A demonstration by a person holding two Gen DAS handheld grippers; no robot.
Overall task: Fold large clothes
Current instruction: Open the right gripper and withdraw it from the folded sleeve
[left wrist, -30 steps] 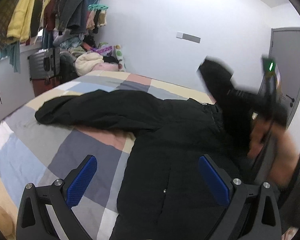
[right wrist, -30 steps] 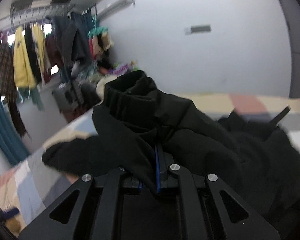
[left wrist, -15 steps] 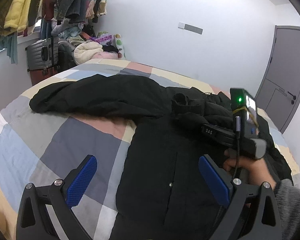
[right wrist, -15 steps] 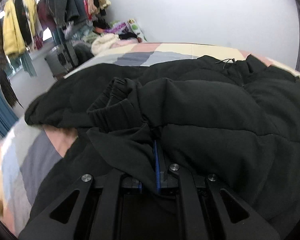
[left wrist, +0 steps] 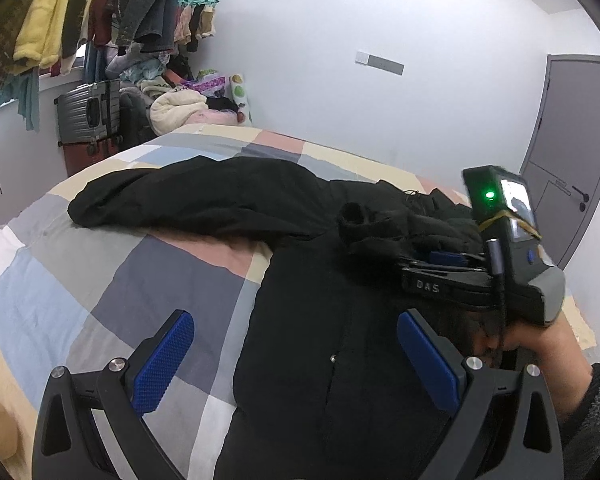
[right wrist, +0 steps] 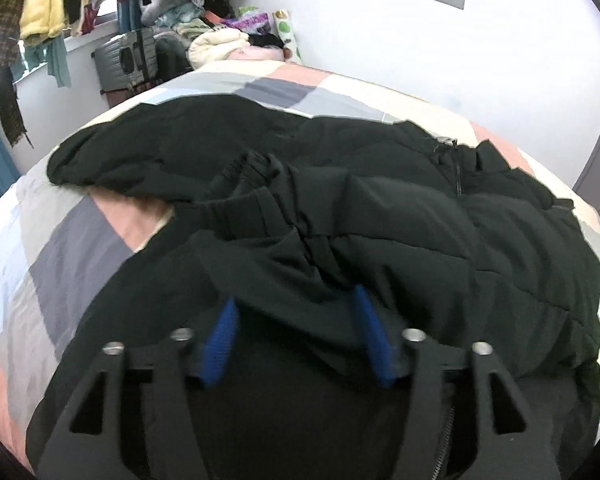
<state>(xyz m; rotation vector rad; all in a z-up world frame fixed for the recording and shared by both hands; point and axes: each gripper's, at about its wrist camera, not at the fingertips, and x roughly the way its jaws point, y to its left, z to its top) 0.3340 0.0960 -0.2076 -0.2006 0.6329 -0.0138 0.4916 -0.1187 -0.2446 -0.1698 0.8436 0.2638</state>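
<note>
Only black jacket (right wrist: pixel 440 240) on bed (left wrist: pixel 100 280)

a home bedroom: patchwork bed (left wrist: pixel 100 280), hanging clothes (left wrist: pixel 80 16), suitcase (left wrist: pixel 88 114).

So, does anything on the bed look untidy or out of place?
Yes. The black jacket lies half folded: one sleeve is bunched across its front, the other sleeve sprawls over the checked bedspread.

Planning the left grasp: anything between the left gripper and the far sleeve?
Nothing visible. The left gripper is open over the jacket edge; only bare quilt separates it from the sleeve. The right gripper sits off to the right.
</note>
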